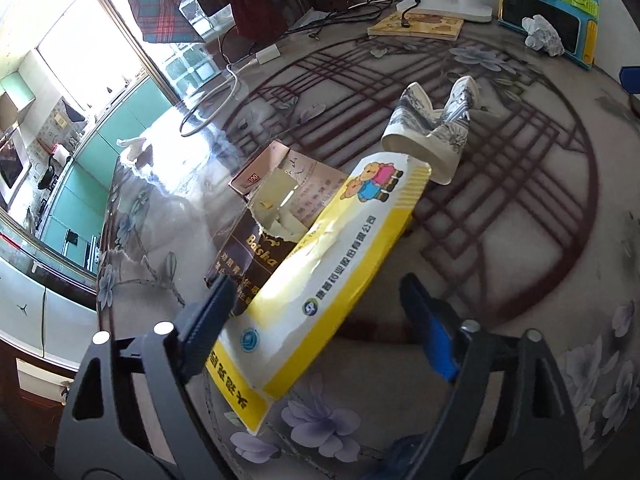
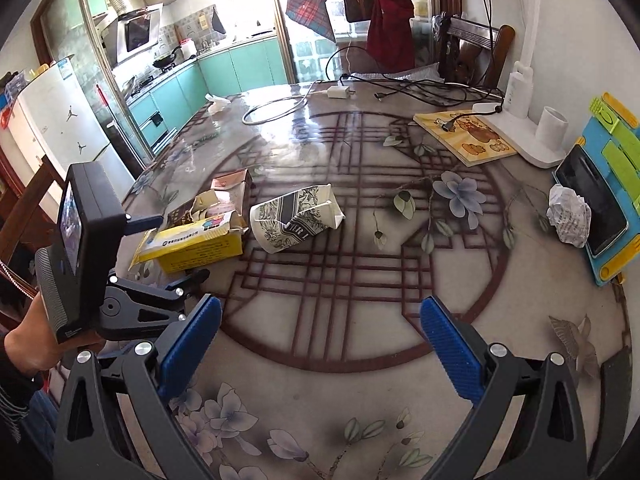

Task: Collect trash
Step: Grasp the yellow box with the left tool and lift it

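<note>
A torn yellow medicine box lies on the table between the open fingers of my left gripper; it also shows in the right wrist view. A torn brown cigarette pack lies beside it on the left. A crushed paper cup lies just beyond, also seen from the right. A crumpled paper ball sits at the far right. My right gripper is open and empty over the table. The left gripper shows in its view.
The glass-topped table has a flower pattern. A book, lamp base, cables, charger, a tissue and a phone on a blue stand sit along the far and right edges.
</note>
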A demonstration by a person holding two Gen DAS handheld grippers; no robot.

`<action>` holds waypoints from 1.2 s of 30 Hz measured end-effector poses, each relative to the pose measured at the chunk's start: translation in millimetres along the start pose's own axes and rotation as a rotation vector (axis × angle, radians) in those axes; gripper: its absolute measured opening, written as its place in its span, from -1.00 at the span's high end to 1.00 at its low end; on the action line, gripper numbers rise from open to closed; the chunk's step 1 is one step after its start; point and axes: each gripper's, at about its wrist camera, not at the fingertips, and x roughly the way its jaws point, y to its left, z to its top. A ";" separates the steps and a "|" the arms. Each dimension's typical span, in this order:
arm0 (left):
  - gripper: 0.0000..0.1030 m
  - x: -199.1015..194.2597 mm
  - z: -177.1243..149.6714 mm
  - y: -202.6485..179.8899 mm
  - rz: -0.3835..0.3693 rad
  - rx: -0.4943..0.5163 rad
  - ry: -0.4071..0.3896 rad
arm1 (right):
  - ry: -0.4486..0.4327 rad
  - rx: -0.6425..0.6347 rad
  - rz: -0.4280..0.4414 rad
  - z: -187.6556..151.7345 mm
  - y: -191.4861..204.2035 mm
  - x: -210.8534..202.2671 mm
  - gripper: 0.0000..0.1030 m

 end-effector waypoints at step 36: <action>0.47 -155.5 -107.6 123.1 -0.034 -0.447 -0.127 | 0.020 -0.230 0.113 24.5 137.4 55.1 -0.87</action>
